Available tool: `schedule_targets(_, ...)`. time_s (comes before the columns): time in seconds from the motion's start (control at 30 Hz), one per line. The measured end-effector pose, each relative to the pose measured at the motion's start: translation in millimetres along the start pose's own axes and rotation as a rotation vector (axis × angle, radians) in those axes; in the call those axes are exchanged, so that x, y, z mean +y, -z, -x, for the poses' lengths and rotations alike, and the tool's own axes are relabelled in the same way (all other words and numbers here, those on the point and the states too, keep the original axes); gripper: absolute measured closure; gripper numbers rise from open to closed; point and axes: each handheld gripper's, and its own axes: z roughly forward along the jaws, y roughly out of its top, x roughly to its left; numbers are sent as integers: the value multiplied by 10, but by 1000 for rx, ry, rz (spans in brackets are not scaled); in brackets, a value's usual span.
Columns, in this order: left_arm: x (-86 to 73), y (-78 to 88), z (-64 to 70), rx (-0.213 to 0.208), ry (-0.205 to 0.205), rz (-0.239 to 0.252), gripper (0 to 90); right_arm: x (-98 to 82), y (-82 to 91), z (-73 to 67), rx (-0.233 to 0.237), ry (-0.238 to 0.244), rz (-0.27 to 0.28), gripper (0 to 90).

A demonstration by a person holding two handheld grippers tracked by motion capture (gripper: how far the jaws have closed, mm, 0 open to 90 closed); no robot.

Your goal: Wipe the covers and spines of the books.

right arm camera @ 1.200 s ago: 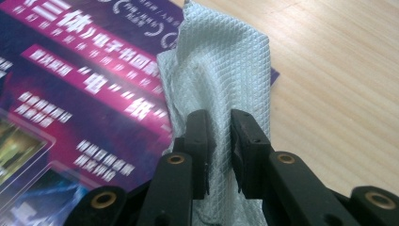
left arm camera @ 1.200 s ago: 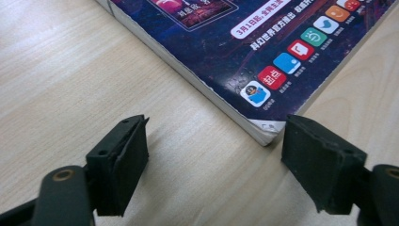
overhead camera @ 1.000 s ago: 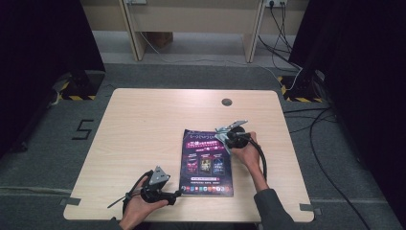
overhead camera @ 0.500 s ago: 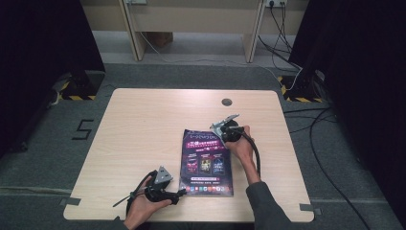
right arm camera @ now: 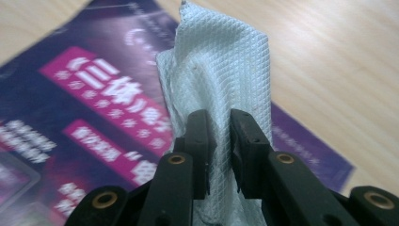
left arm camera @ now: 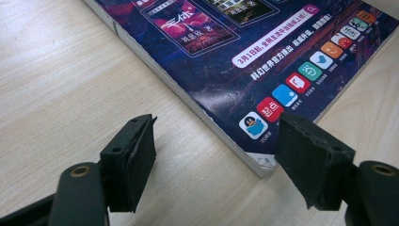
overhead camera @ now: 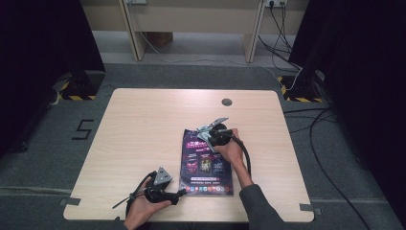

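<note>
Bare wooden table [overhead camera: 143, 129], perhaps a grommet [overhead camera: 226, 102].

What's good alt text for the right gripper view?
The right claw is shut on a pale waffle-textured cloth, which stands up from between its black jaws over a purple magazine lying on a light wooden table.

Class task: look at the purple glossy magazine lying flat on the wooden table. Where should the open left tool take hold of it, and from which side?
Grip the near corner of the purple glossy magazine, coming in low from the table's front edge. It lies flat, so only its thin edges offer purchase, and that corner already sits between the open left tool. The right tool, shut on a white textured cloth, occupies the far end.
</note>
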Motion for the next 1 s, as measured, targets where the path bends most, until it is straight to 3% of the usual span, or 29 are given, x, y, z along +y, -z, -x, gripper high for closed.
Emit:
schedule_targets(0.1, 0, 0, -3, -2, 1, -1, 284, 21, -18, 40, -11, -33, -4, 787)
schedule_targets(0.23, 2, 1, -1, 0, 2, -4, 285, 122, -80, -27, -35, -10, -15, 786)
schedule_targets(0.4, -1, 0, 4, 2, 0, 0, 290, 283, -187, -235, 2, 18, -4, 785)
schedule_targets(0.5, -2, 1, 3, 0, 0, 1, 292, 363, -234, -375, 25, 59, 6, 784)
schedule_targets(0.67, -2, 3, 5, 2, 0, -1, 292, 396, -243, -531, 67, 90, 15, 783)
schedule_targets(1.0, -6, 2, 3, 0, 6, 2, 292, 288, -178, -468, 90, 98, 24, 789)
